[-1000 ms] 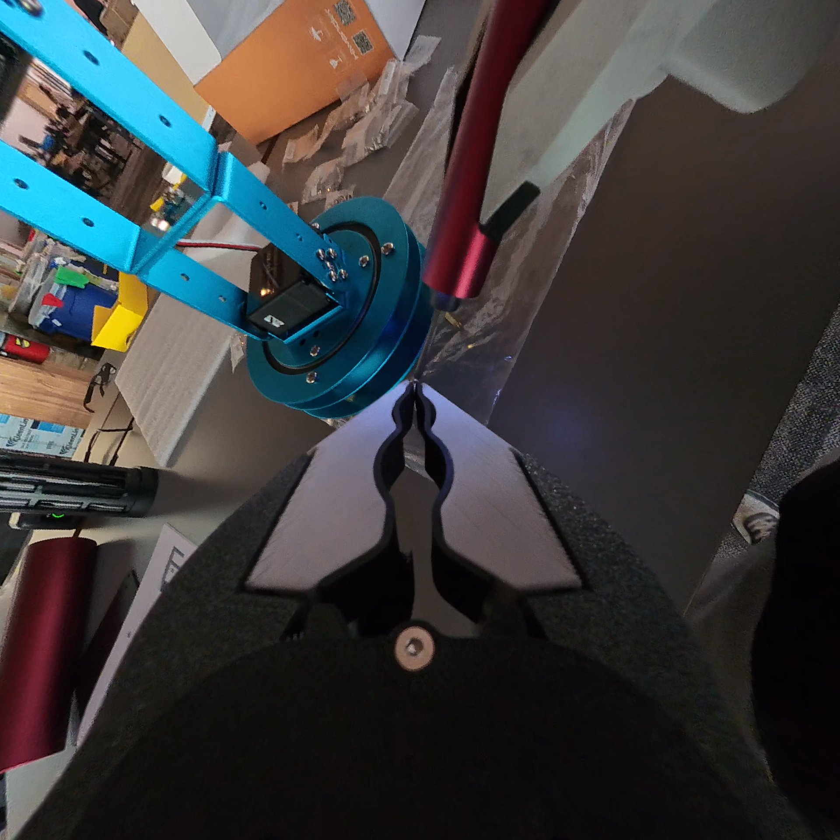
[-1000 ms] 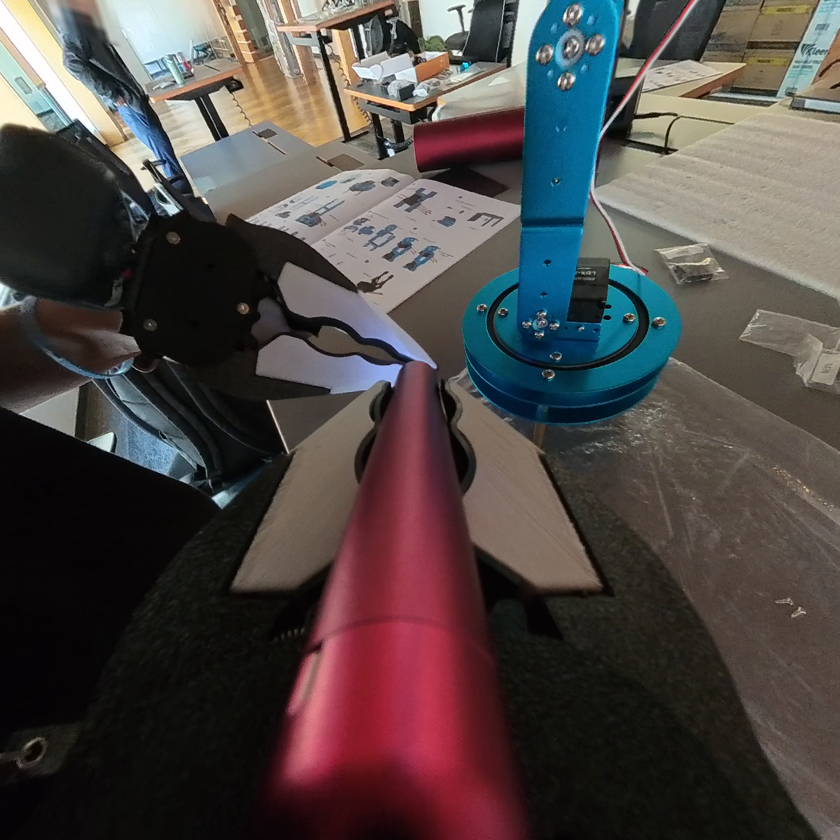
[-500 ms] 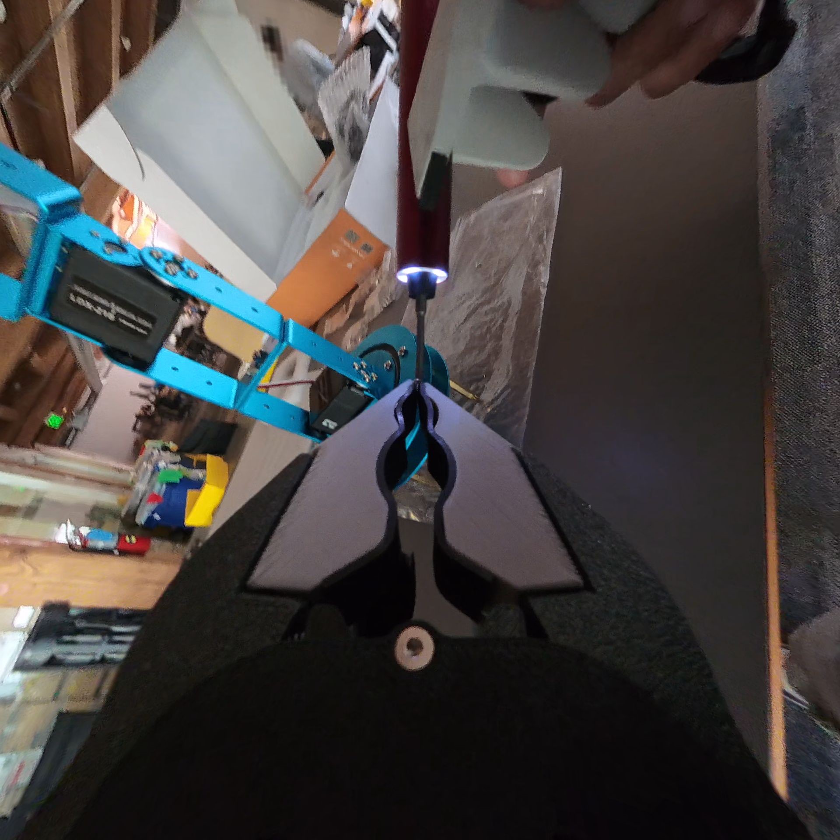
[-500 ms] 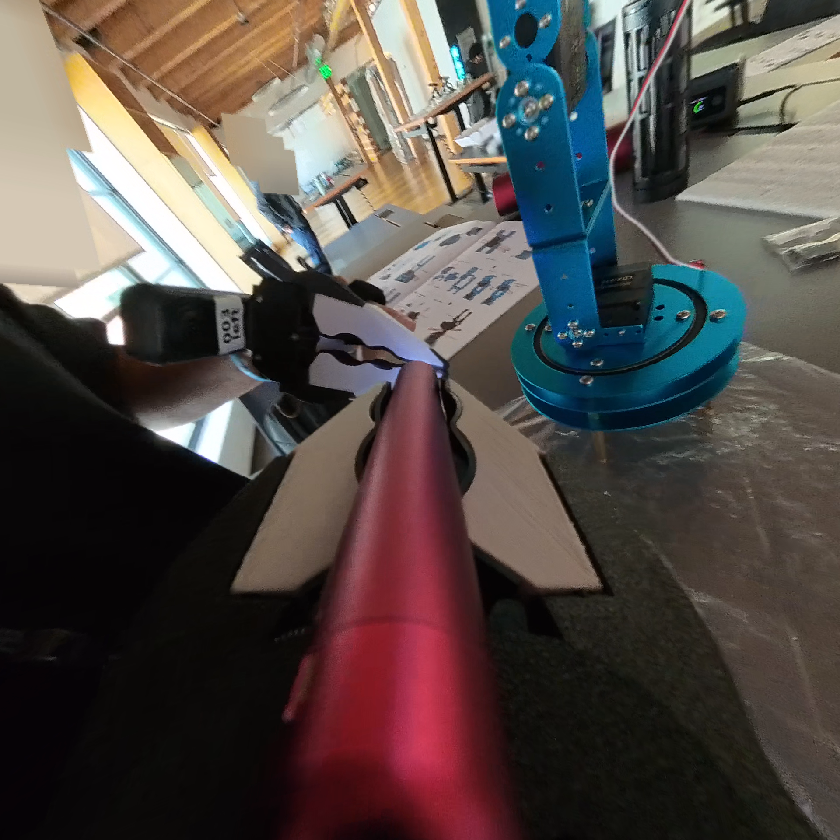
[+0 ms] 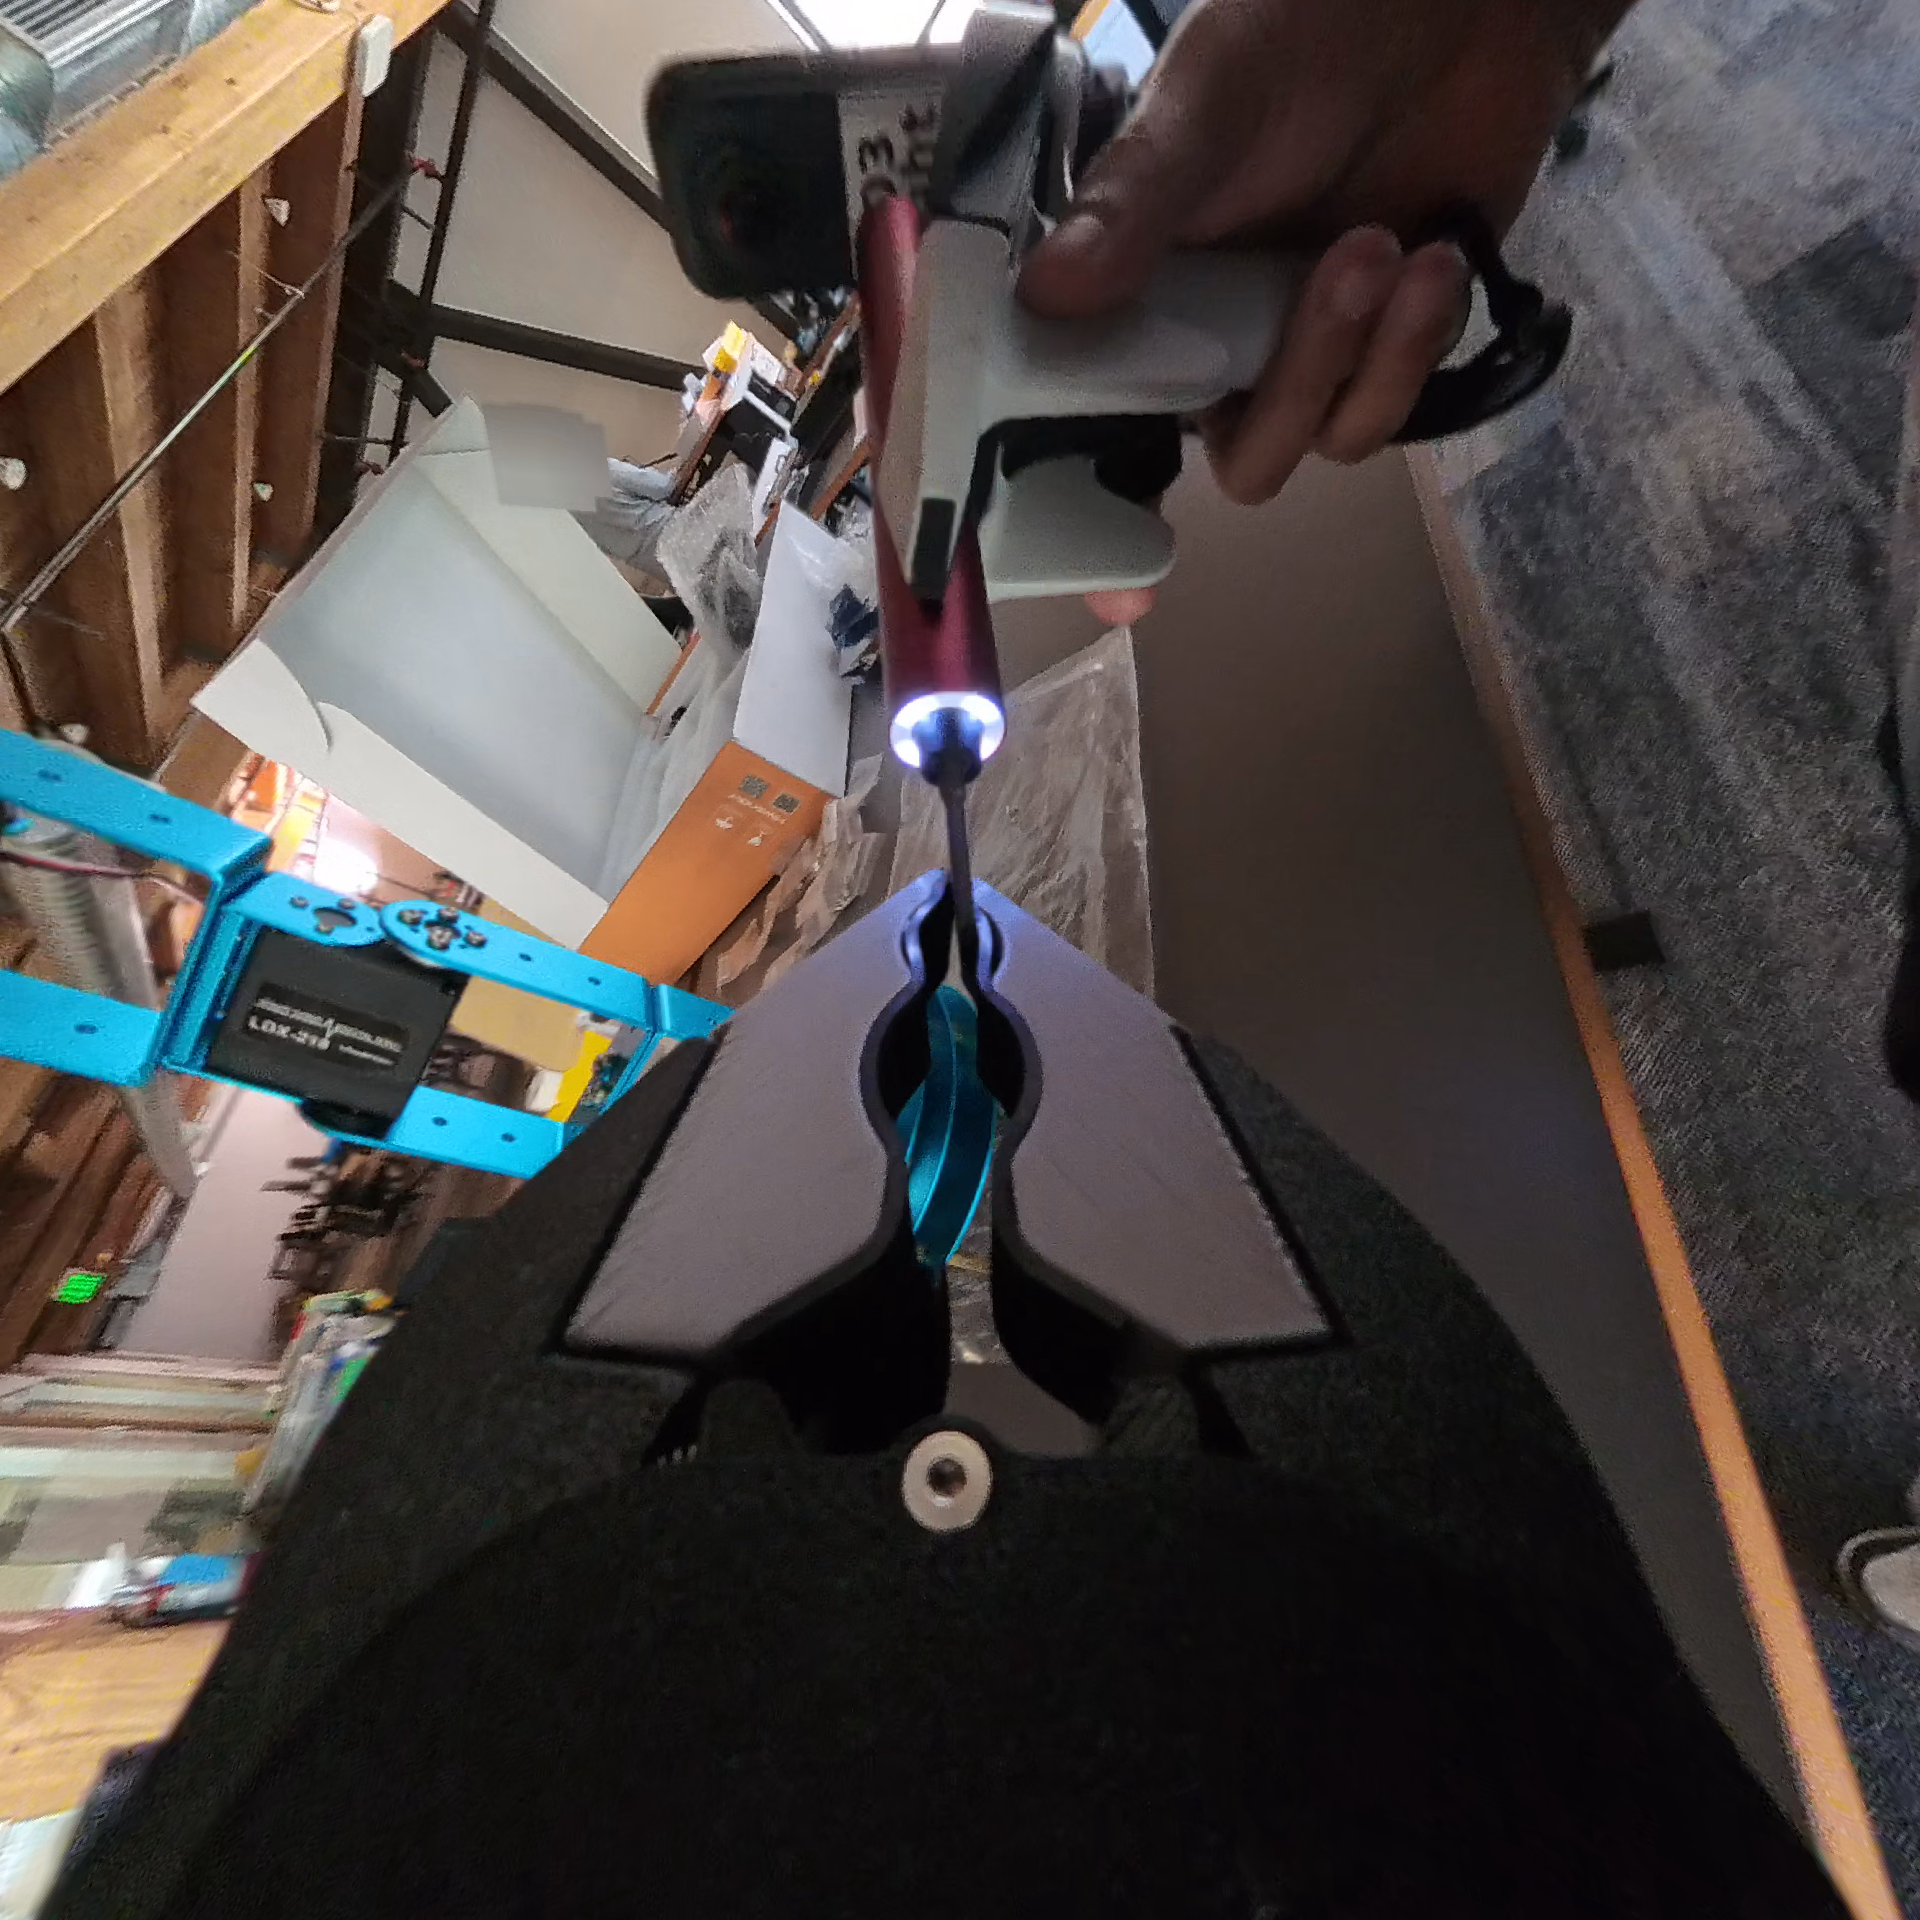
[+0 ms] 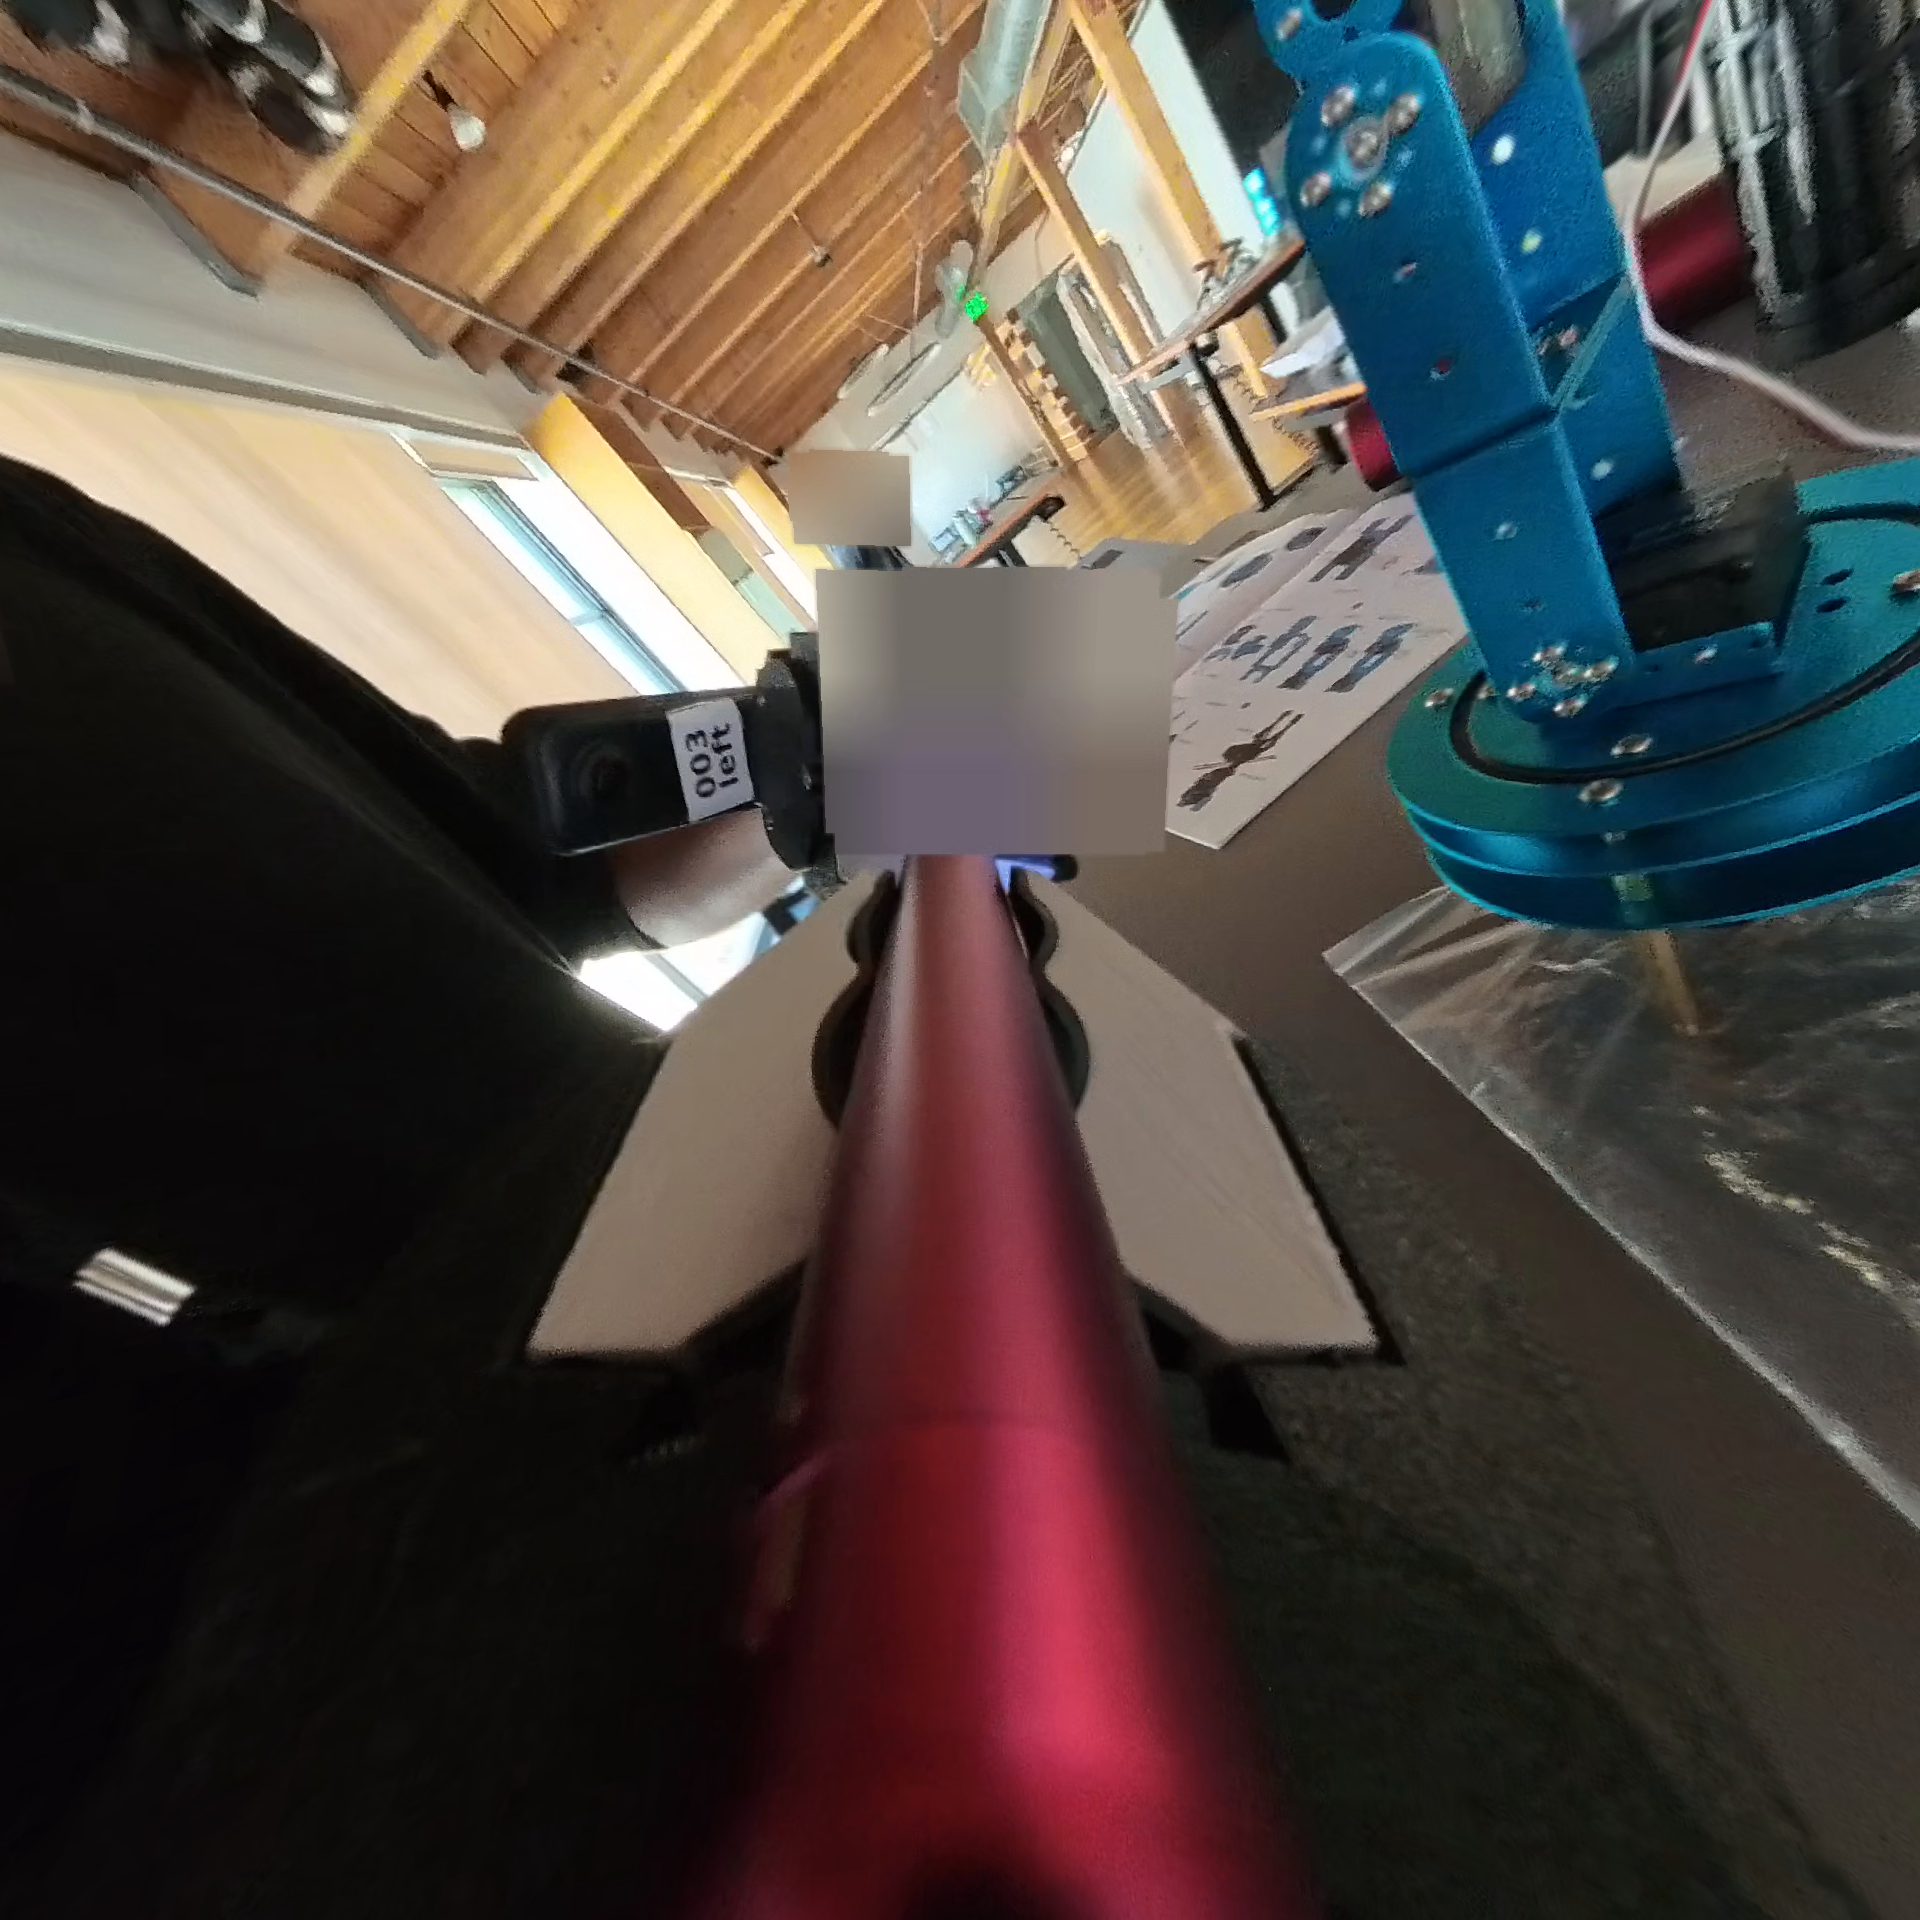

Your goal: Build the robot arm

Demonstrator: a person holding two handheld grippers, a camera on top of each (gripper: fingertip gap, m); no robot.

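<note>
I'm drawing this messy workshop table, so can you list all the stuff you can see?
Electric screwdriver: one, red, clamped in the right gripper, light glowing at its tip.
Screwdriver bit: one, dark, thin, pinched between the left gripper's fingertips.
Robot arm kit: one, blue, standing on a round base at the right.
Plastic sheet: one, clear, under the round base.
Instruction booklet: one, white, open on the table.
Cardboard box: one, orange and white, open.
Table: one, dark.
Left gripper: shut on the bit.
Right gripper: shut on the screwdriver.
</note>
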